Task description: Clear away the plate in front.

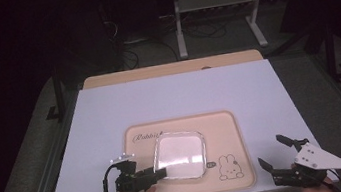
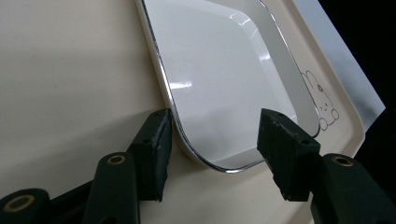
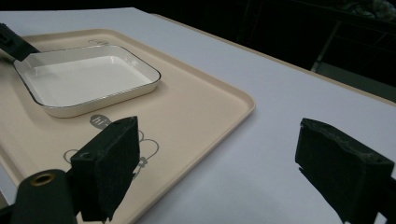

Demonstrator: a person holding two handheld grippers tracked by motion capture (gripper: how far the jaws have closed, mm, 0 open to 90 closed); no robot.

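A shallow white square dish (image 1: 179,155) with a dark rim sits on a beige tray (image 1: 223,129) near the table's front. My left gripper (image 1: 159,173) lies low at the dish's front-left corner. In the left gripper view that corner of the dish (image 2: 219,84) sits between the spread jaws of the left gripper (image 2: 212,135); one pad stands right beside the rim, the other reaches over the corner, and neither presses on it. My right gripper (image 1: 272,151) rests open on the white board to the right of the tray, with nothing between its jaws (image 3: 219,158).
The tray (image 3: 196,107) carries a rabbit drawing (image 1: 229,166) and lies on a white board (image 1: 173,95) over a wooden tabletop (image 1: 169,68). Bare board stretches behind and to both sides of the tray. Desk legs (image 1: 217,13) and cables stand in the dark beyond.
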